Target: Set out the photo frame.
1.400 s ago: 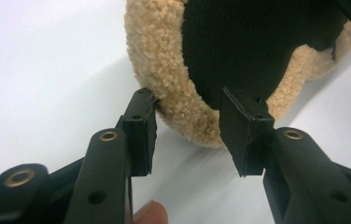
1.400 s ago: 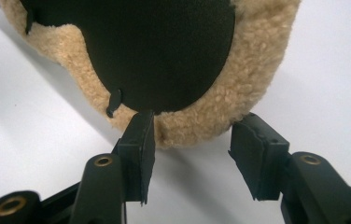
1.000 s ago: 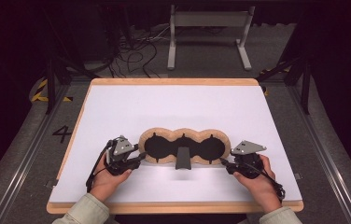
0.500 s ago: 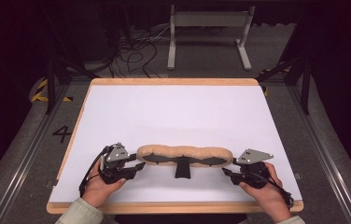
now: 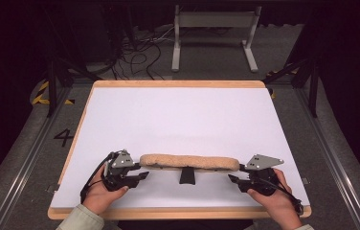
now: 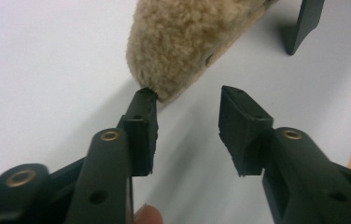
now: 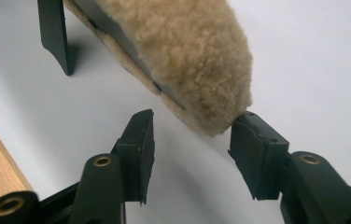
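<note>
tipped upright since a moment ago, fleecy headrest [image 5: 189, 162] stands between spread left gripper [image 5: 140, 176], its jaws just narrowing, and spread right gripper [image 5: 234, 181].

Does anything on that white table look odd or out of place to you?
The fuzzy tan pad stands on edge, tilted, propped on a black leg, not lying flat. The left tongs and right tongs sit at its ends, one jaw of each touching the fleece.
</note>
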A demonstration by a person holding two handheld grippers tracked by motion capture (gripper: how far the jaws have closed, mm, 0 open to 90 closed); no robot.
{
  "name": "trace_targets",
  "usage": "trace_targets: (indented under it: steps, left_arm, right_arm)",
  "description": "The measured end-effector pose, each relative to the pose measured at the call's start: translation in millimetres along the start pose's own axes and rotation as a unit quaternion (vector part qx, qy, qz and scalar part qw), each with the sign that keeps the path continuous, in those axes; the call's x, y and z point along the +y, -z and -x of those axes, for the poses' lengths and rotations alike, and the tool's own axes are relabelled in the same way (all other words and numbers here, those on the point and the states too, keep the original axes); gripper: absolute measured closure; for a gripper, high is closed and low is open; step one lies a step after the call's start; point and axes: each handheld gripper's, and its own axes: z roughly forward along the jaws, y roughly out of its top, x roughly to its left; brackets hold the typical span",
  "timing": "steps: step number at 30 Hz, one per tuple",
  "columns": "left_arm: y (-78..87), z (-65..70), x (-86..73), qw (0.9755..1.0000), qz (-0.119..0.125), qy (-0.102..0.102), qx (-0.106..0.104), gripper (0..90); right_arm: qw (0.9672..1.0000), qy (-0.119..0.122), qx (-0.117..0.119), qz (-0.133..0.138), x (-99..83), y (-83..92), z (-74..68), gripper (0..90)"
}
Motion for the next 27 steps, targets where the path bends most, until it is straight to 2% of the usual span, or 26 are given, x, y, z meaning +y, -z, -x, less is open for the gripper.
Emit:
trace_targets:
  steps: [3,6,8,15,19,24,27]
  left_arm:
    - [3.6,-2.2,0.0,1.0000,-0.002,0.004,0.001,72.2]
    - [8.8,-4.8,-0.2,0.9995,0.008,0.009,-0.029,84.4]
    - [12.4,-1.6,0.0,0.9993,0.006,-0.001,-0.037,89.6]
    - [12.4,10.1,3.1,0.9978,-0.003,-0.033,-0.057,89.9]
    - [7.6,13.0,3.4,0.9971,-0.011,-0.039,-0.064,89.9]
    - [-0.4,15.8,5.4,0.9974,-0.013,-0.046,-0.053,89.9]
    - [-5.1,19.2,6.6,0.9974,-0.017,-0.052,-0.047,90.0]
  right_arm:
    - [1.0000,0.000,0.003,0.001,0.0,2.2,1.8,55.6]
    - [1.0000,0.000,0.008,0.001,-0.4,5.1,4.6,59.4]
    - [1.0000,-0.003,0.009,0.001,-0.2,7.3,5.8,61.2]
    - [0.9999,0.001,-0.001,-0.014,0.8,9.2,4.1,66.7]
    - [0.9999,-0.001,-0.003,-0.012,0.7,11.4,5.8,67.2]
    - [0.9999,-0.009,0.002,-0.006,-0.4,14.9,10.2,67.9]
    - [0.9999,-0.004,0.002,-0.012,-1.6,16.6,12.5,73.0]
